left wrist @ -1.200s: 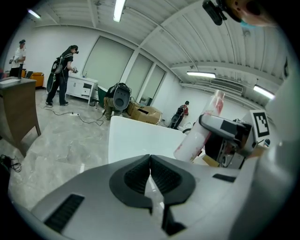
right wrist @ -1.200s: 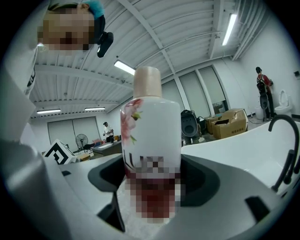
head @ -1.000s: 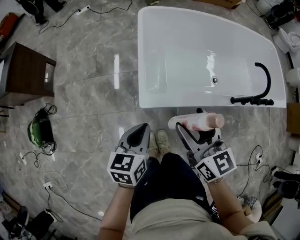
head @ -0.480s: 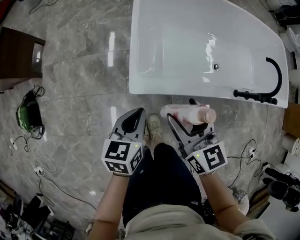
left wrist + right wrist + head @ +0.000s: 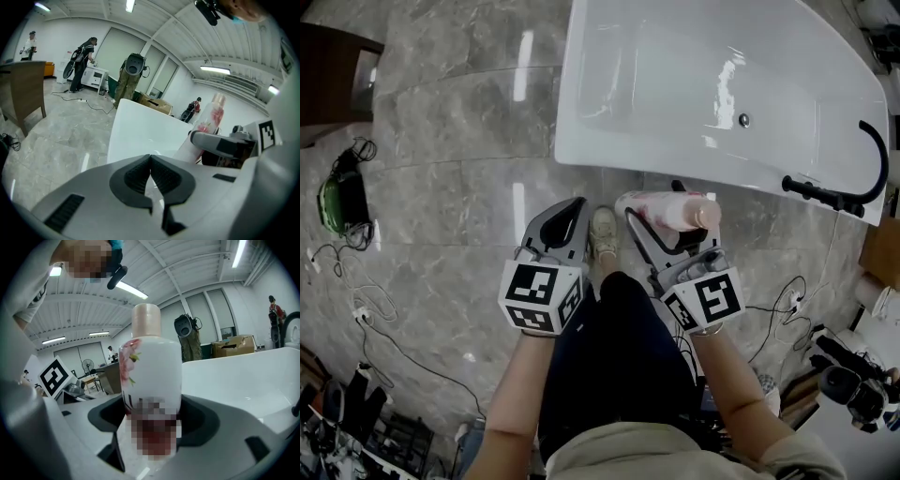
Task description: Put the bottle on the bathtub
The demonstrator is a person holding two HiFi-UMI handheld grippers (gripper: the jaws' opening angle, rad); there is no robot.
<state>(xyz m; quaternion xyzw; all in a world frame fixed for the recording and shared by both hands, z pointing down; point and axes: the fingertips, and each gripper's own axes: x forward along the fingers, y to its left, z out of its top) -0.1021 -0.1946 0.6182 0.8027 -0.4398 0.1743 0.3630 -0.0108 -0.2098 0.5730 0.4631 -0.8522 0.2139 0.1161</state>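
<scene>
The right gripper (image 5: 662, 234) pinches the white, flower-printed bottle (image 5: 661, 210) low on its body, jaws pressed against both sides. In the head view the bottle's long axis runs crosswise to the jaws, its beige cap (image 5: 708, 216) pointing to the person's right, roughly along the bathtub's (image 5: 609, 141) near rim. It hangs over the marble floor (image 5: 450, 187), just short of that rim. The left gripper (image 5: 565, 223) is pressed together on nothing.

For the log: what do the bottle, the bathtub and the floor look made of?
Bottle: likely plastic, matte white body with pink floral print and pinkish cap.
Bathtub: glossy white, acrylic or enamel; sharp light glare, cannot tell which.
Floor: polished grey veined stone or tile, mirroring ceiling lights.
</scene>
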